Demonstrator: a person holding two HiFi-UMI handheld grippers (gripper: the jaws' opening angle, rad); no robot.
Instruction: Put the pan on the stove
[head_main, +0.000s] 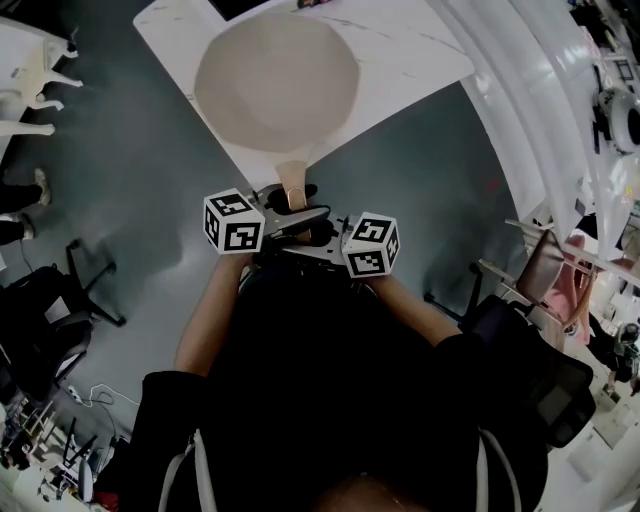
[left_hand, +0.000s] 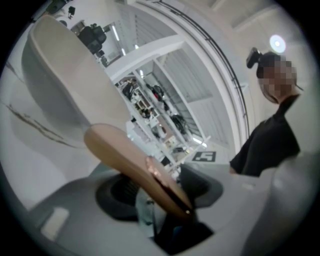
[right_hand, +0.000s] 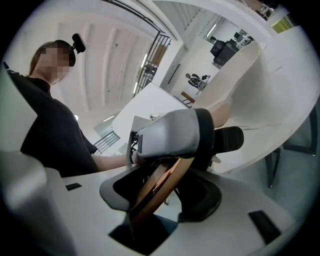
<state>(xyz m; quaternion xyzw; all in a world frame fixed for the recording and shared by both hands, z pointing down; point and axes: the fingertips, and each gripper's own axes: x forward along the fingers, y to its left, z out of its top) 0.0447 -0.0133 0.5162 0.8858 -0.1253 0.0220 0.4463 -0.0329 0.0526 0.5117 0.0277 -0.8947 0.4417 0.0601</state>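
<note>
You were at the pick-up step. Your left gripper (left_hand: 161, 186) & right gripper (right_hand: 164, 181) were both shut tight on the flat brown wooden handle (head_main: 292, 180), one from each side, w/ their tips very near each other. The big round cream pan (head_main: 275, 85) was straight out past the jaws, over the white stone-look table (head_main: 410, 55). I couldn't tell if it sat on the top or hung just above it.

No stove showed in any view. So my guess is the next move needed both grippers to lift together, keep the pan flat & turn to find the stove. The grip was only on the handle end & the pan was wide, so its far side might dip.

Other stuff: grey floor (head_main: 150, 190) below the grippers, a black office chair (head_main: 45, 320) out on the left gripper's side, a chair w/ a pinkish back (head_main: 548, 268) on the right gripper's side. Nothing stood btw the jaws & the pan.
</note>
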